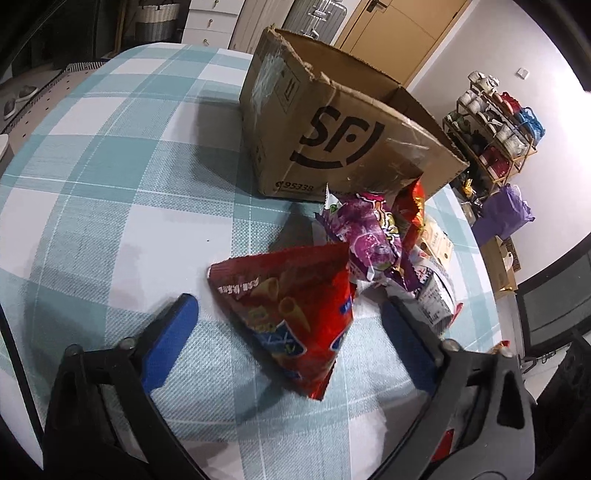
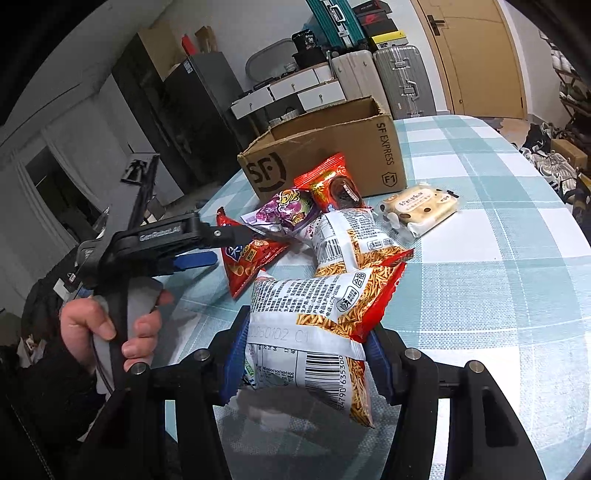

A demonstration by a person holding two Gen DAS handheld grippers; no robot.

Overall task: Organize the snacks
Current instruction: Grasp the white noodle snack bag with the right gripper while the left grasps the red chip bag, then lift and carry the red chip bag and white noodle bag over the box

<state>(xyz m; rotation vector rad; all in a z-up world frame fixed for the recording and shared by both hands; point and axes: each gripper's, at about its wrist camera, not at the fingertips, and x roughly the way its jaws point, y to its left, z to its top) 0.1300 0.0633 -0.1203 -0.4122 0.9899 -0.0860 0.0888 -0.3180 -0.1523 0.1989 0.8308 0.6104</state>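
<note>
tabletop (image 2: 498,280) under blue-checked cloth, sf cardboard box (image 2: 332,155) open at far side. snack pile just before box. right hand-held gripper (image 2: 306,365) pinching noodle-snack bag (image 2: 314,332). left hand-held gripper (image 1: 291,332) spread around red snack bag (image 1: 295,314), not touching.

A table covered by a teal-and-white plaid tablecloth (image 2: 498,236) fills both views. Beyond its far edge, against the back wall, stand a silver hard-shell suitcase (image 2: 404,79) and a beige one (image 2: 352,74) just beside it, with a teal case (image 2: 328,18) stacked above. A white drawer unit (image 2: 295,92) sits to their left, next to a dark cabinet (image 2: 199,107). A tan wooden door (image 2: 476,55) stands to the right of the suitcases. Off the table's right edge, a metal shoe rack (image 1: 495,125) holds many pairs, a purple bag (image 1: 506,210) below it. Sneakers (image 2: 550,166) lie scattered on the floor.
</note>
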